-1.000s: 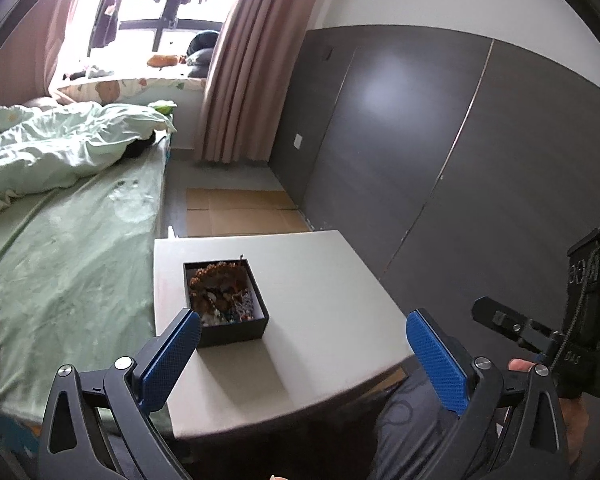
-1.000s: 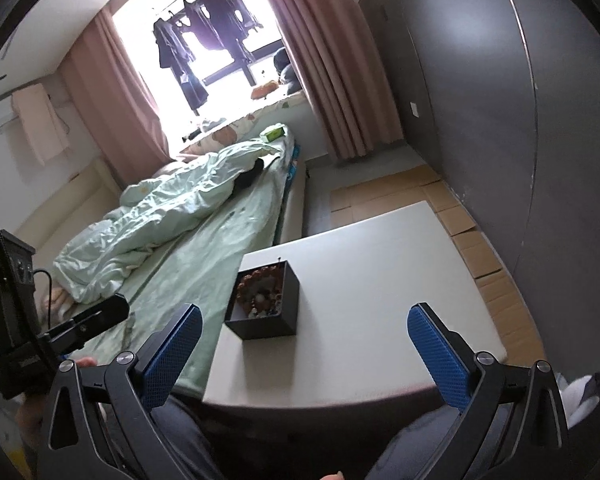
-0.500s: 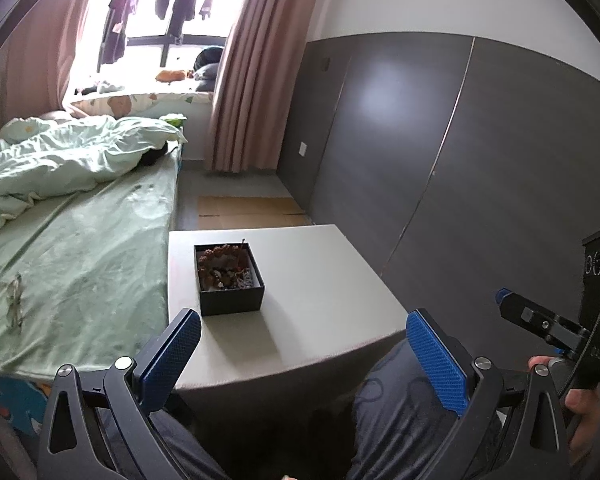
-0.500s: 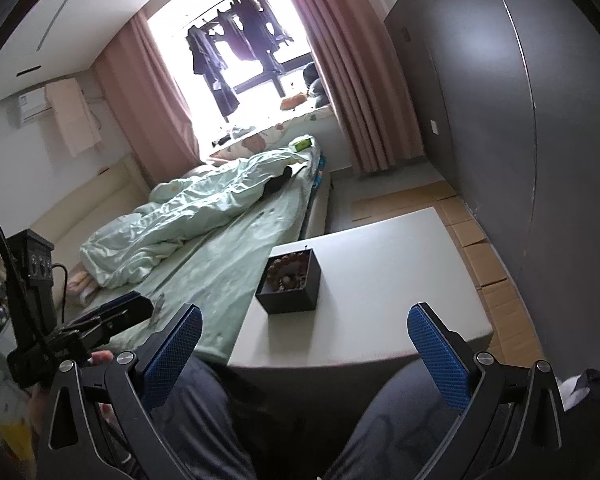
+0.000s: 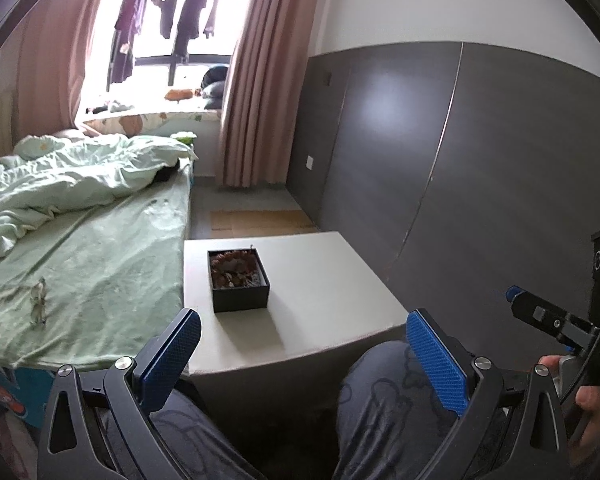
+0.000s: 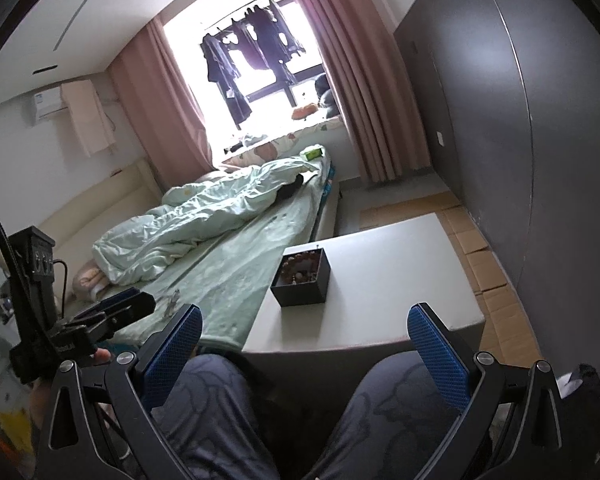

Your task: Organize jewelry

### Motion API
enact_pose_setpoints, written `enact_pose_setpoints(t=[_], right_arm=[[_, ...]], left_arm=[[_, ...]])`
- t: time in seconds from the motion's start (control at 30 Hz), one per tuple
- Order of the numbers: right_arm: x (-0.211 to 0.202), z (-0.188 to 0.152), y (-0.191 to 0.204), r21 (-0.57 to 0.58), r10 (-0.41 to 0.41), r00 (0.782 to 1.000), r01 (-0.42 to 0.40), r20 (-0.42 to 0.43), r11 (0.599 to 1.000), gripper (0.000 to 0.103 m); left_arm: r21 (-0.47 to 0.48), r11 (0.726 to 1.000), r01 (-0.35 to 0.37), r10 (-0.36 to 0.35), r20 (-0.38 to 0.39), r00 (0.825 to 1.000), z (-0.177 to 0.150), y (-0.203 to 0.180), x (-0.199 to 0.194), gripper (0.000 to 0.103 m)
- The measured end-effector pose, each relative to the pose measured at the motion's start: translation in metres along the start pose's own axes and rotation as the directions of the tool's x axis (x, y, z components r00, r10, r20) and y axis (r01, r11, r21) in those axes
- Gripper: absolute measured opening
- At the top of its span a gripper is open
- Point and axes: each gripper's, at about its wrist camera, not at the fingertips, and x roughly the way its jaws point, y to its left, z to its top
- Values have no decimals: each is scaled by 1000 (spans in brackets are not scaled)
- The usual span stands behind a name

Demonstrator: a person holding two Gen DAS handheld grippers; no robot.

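Both tongs are hanging spread wide and gripping nothing while you are sitting with your knees against the worktop.

You are holding the left tongs (image 5: pixel 303 354) and the right tongs (image 6: pixel 305 350) back over your lap, short of the near edge of the white worktop (image 5: pixel 320 304); farther out, the black jewelry box (image 5: pixel 238 280) is sitting open on the worktop's bed-side half, with beaded bracelets (image 5: pixel 233 266) lying piled inside it, and beyond it the green bed (image 5: pixel 80 248) is running toward the window.
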Motion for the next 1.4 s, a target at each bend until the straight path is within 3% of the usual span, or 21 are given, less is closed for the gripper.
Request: enact_pose_setpoints(t=[0.73,1.4], right_arm=[[-20,-8,13,-21,20,999,-19,30,1000,103],[-12,-9,9,-16,14,1000,-14,14,1000,103]], left_arm=[[54,994,-97,95,38,995,-1,-16,-26,103],[43,995,-94,92,33,995,-2,-7,-22,103]])
